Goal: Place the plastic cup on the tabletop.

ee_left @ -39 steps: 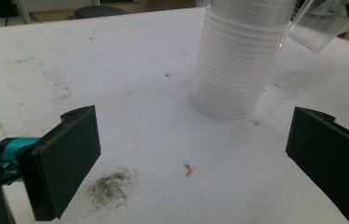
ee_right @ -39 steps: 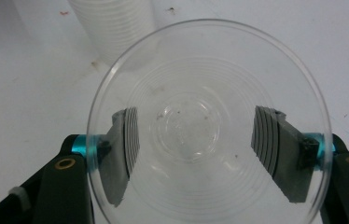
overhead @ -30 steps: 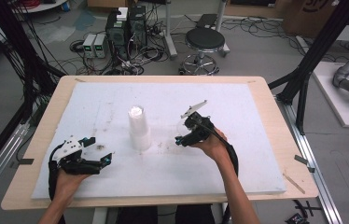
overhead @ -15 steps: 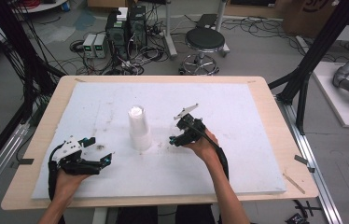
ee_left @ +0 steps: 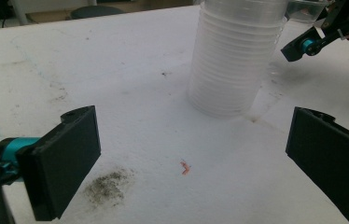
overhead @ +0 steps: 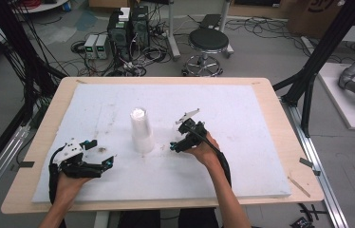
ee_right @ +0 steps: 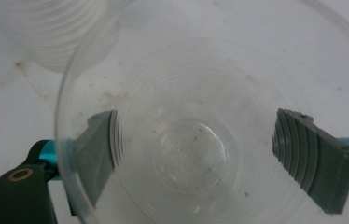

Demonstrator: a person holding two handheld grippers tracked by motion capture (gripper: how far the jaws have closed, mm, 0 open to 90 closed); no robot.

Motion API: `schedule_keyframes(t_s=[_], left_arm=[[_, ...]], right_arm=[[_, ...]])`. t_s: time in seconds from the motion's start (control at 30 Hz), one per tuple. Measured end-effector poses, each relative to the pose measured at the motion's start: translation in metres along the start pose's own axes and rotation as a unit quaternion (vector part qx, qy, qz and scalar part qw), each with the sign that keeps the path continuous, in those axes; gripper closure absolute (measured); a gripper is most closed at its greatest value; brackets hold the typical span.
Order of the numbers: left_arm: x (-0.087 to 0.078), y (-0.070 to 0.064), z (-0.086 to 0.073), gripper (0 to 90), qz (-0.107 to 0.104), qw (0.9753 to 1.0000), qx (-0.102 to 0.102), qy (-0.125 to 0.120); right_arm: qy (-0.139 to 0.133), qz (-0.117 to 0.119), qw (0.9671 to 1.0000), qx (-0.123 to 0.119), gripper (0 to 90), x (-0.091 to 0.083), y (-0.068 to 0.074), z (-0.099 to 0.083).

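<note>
White foam-covered worktop [overhead: 242, 118], cable clutter behind. Cup stack [overhead: 142, 130] upright mid-worktop. Right gripper [overhead: 179, 142] jaws astride single clear cup [ee_right: 196, 140] beside stack; grip looks light. Left gripper [overhead: 105, 164] jaws wide, empty. Risks: thin cup slipping or crushing; nudging stack over.

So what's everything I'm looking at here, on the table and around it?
Stack of cups: one stack, clear plastic, middle of the table.
Single cup: one, clear, between the right gripper's jaws beside the stack.
Foam sheet: one, white, smudged, covers the tabletop.
Table: one, pale wood.
Stool: one, black seat, on the floor behind.
Electronics boxes: several, dark and grey, among floor cables.
Left gripper: black, jaws open, near left edge.
Right gripper: black, around the single cup.
</note>
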State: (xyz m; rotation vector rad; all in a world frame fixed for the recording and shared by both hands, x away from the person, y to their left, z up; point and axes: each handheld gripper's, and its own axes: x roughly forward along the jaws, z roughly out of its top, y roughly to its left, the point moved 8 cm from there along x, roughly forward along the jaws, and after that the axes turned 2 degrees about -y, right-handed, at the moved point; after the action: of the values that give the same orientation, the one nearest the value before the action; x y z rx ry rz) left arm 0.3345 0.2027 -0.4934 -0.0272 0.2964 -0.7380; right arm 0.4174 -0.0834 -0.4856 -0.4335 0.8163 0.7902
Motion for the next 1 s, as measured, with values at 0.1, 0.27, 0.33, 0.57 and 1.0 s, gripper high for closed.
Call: schedule_keyframes(t_s=[0.1,0.27,0.33,0.57,1.0], left_arm=[[0.0,0.0,0.0,3.1,0.0,1.0,0.0,0.001],[0.0,0.0,0.0,3.1,-0.001,1.0,-0.001,0.001],[0.0,0.001,0.0,3.1,-0.001,1.0,-0.002,0.001],[0.0,0.002,0.0,3.0,0.005,1.0,-0.007,0.001],[0.001,0.001,0.0,3.0,0.019,0.9998,0.004,0.005]], right_arm=[[-0.005,-0.001,1.0,0.003,14.9,-0.001,-0.001,-0.001],[-0.017,-0.001,0.9998,0.005,14.9,-0.004,-0.001,-0.005],[-0.027,-0.003,0.9996,0.005,14.9,-0.008,0.0,-0.008],[-0.101,0.001,0.9949,0.01,14.9,-0.031,0.0,-0.034],[-0.183,-0.021,0.9817,0.049,14.9,-0.066,-0.015,-0.08]])
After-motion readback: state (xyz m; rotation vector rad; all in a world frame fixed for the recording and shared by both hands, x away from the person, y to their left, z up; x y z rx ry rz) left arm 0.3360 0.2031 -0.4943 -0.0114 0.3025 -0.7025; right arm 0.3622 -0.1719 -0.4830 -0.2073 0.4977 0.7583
